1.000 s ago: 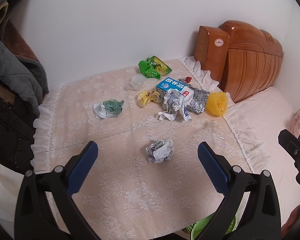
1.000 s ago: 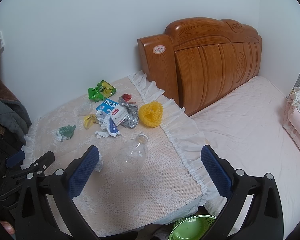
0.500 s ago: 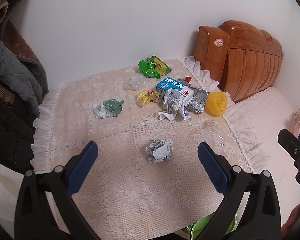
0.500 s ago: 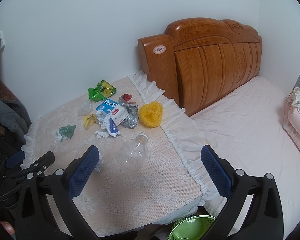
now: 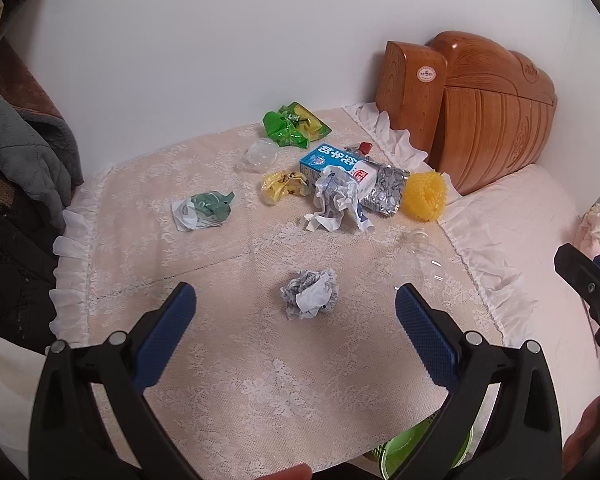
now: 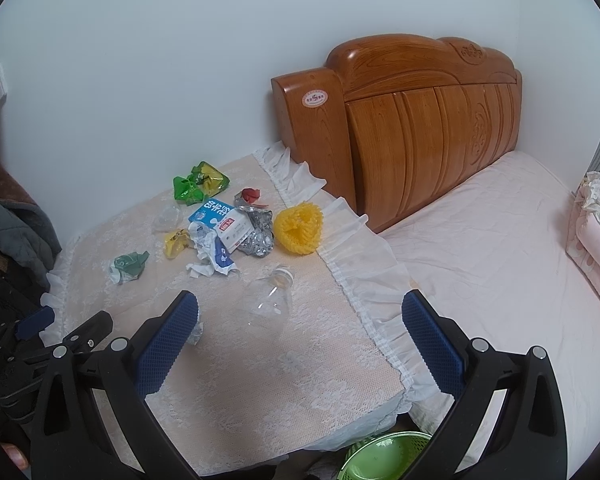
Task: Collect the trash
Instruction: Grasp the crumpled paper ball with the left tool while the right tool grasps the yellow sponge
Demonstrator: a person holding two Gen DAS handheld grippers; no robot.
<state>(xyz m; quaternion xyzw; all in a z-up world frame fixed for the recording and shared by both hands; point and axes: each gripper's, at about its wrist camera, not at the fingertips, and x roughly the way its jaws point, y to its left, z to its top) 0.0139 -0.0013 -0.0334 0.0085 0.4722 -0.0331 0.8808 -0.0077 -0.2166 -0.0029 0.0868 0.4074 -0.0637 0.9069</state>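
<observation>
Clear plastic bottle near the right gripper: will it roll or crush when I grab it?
The bottle looks empty, so probably light. It lies on its side and may roll if nudged. Its thin clear wall will likely dent under the jaws.

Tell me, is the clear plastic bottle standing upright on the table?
No, the bottle lies on its side on the lace tablecloth, cap end toward the wall.

Left claw (image 5: 291, 318) wide open; crumpled paper ball (image 5: 310, 294) between fingers.
</observation>
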